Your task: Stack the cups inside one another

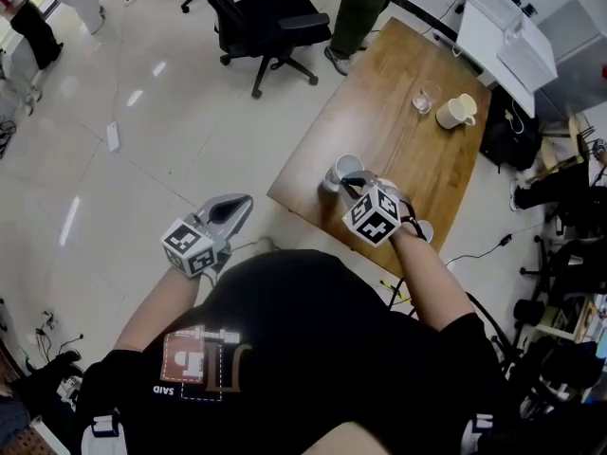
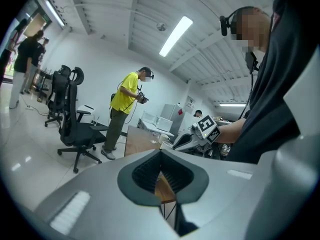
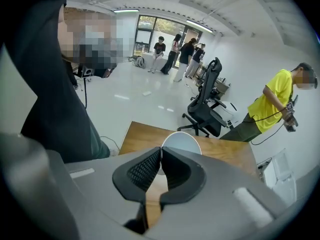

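A white cup (image 3: pixel 181 143) hangs over the near corner of the wooden table (image 3: pixel 225 151), and my right gripper (image 3: pixel 160 151) is shut on its rim. In the head view that cup (image 1: pixel 349 167) sits just beyond the right gripper (image 1: pixel 353 187), with a second grey cup (image 1: pixel 331 179) close at its left on the table (image 1: pixel 398 131). A pale cup-like thing (image 1: pixel 424 230) shows by my right wrist at the table's edge. My left gripper (image 1: pixel 242 207) is off the table to the left, over the floor. Its jaws are shut (image 2: pixel 161 156) with nothing between them.
A white mug (image 1: pixel 457 112) and a clear glass (image 1: pixel 424 99) stand at the table's far right. A black office chair (image 1: pixel 270 22) and a person in yellow (image 1: pixel 365 8) are beyond the far end. White boxes (image 1: pixel 507 41) lie to the right.
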Demonstrator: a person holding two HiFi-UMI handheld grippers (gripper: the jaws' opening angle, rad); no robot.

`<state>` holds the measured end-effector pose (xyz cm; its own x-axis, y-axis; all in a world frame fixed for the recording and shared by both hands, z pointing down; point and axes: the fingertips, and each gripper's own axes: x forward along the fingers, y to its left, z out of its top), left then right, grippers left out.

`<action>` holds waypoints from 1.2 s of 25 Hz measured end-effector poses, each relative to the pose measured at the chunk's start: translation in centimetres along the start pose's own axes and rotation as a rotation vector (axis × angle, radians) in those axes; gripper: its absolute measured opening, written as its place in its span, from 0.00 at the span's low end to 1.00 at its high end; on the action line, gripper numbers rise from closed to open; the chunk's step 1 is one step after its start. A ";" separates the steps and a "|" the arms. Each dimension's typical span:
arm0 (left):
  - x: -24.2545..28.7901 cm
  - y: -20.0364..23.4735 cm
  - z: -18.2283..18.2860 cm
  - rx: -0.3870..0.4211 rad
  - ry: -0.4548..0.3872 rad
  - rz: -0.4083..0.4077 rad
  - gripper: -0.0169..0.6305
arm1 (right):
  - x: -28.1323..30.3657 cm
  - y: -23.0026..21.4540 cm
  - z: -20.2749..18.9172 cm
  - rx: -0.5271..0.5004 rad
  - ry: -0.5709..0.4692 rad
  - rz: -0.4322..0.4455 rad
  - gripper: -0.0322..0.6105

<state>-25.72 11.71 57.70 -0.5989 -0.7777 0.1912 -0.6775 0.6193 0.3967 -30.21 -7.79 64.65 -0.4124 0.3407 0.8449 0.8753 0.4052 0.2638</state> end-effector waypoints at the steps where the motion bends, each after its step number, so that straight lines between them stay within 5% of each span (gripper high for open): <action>1: -0.5 0.3 -0.1 -0.006 0.000 0.011 0.03 | 0.5 0.3 0.0 -0.008 0.009 0.009 0.09; 11: -2.7 1.8 -1.1 -0.031 0.008 0.051 0.03 | 3.7 1.6 -1.1 -0.002 0.069 0.056 0.14; 16: -2.9 1.7 -1.5 -0.043 0.003 0.049 0.03 | 2.6 2.0 -1.0 0.025 0.016 0.041 0.18; 23: -2.9 1.1 -1.3 -0.025 0.007 0.041 0.03 | 4.6 3.3 -2.3 -0.034 0.068 0.046 0.27; 30: -4.1 1.8 -0.7 -0.026 0.004 0.068 0.03 | 7.0 3.4 -3.3 -0.084 0.135 0.032 0.24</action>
<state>-24.12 15.94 58.27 -0.6414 -0.7345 0.2217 -0.6240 0.6675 0.4062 -29.30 -6.84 72.98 -0.3510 0.2327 0.9070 0.9080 0.3214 0.2689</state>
